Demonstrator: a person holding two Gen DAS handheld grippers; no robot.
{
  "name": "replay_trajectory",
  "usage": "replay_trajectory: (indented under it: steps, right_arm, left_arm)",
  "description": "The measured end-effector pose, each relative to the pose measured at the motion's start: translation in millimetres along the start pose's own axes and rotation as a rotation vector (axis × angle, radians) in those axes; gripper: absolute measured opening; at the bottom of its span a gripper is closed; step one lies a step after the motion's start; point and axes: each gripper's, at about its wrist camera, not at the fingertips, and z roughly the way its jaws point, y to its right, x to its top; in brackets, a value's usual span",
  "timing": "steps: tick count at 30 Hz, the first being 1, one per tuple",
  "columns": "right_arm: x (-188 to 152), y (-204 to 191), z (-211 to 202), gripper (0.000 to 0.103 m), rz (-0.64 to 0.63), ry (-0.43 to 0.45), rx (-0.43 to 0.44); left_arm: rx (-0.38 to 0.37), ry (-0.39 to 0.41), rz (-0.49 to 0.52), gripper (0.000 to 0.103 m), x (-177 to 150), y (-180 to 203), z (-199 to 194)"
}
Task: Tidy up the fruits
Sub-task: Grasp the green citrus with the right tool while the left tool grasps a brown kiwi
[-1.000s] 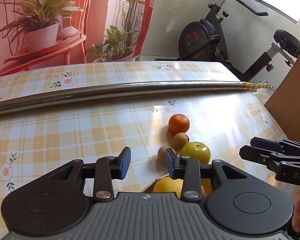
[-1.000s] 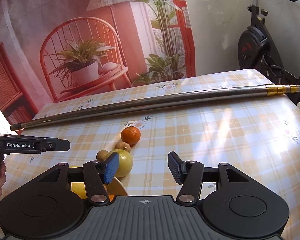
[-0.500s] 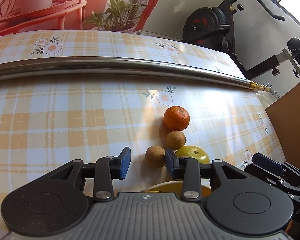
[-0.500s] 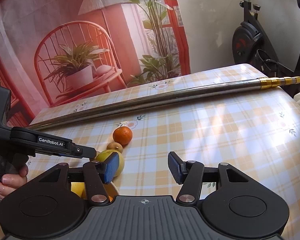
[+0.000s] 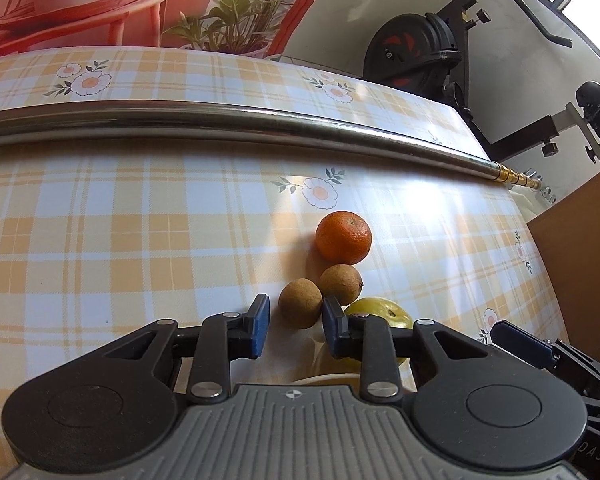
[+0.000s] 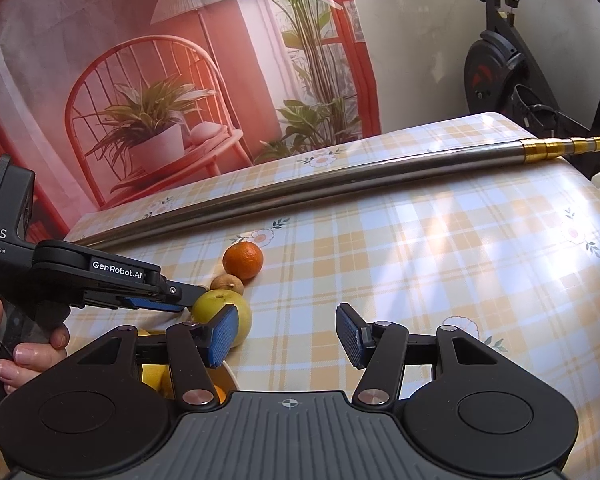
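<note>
On the checked tablecloth lie an orange tangerine [image 5: 343, 237], two small brown fruits, one nearer [image 5: 300, 303] and one farther [image 5: 341, 284], and a yellow-green apple [image 5: 380, 311]. My left gripper [image 5: 293, 326] is open, its blue pads on either side of the nearer brown fruit, not closed on it. In the right wrist view the left gripper [image 6: 156, 302] reaches in beside the apple [image 6: 220, 312], with the tangerine [image 6: 243, 260] behind. My right gripper [image 6: 286, 334] is open and empty, just right of the apple. A plate rim [image 6: 228, 378] with yellow fruit [image 6: 154, 374] shows under it.
A long steel pole [image 5: 236, 124] with a gold tip lies across the table behind the fruit. An exercise bike [image 5: 428, 56] stands beyond the far right edge. A brown board [image 5: 580, 248] is at the right. A printed backdrop hangs behind the table.
My left gripper has moved forward and down towards the fruit; the nearer brown fruit now sits between its pads. The right gripper has held almost still.
</note>
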Motion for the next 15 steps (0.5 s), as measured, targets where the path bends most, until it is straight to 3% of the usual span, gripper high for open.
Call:
replay_trajectory:
  steps: [15]
  right_arm:
    - [-0.8, 0.7, 7.0, 0.052, 0.004, -0.017, 0.02]
  left_arm:
    - [0.099, 0.118, 0.189, 0.025, -15.9, 4.5, -38.4]
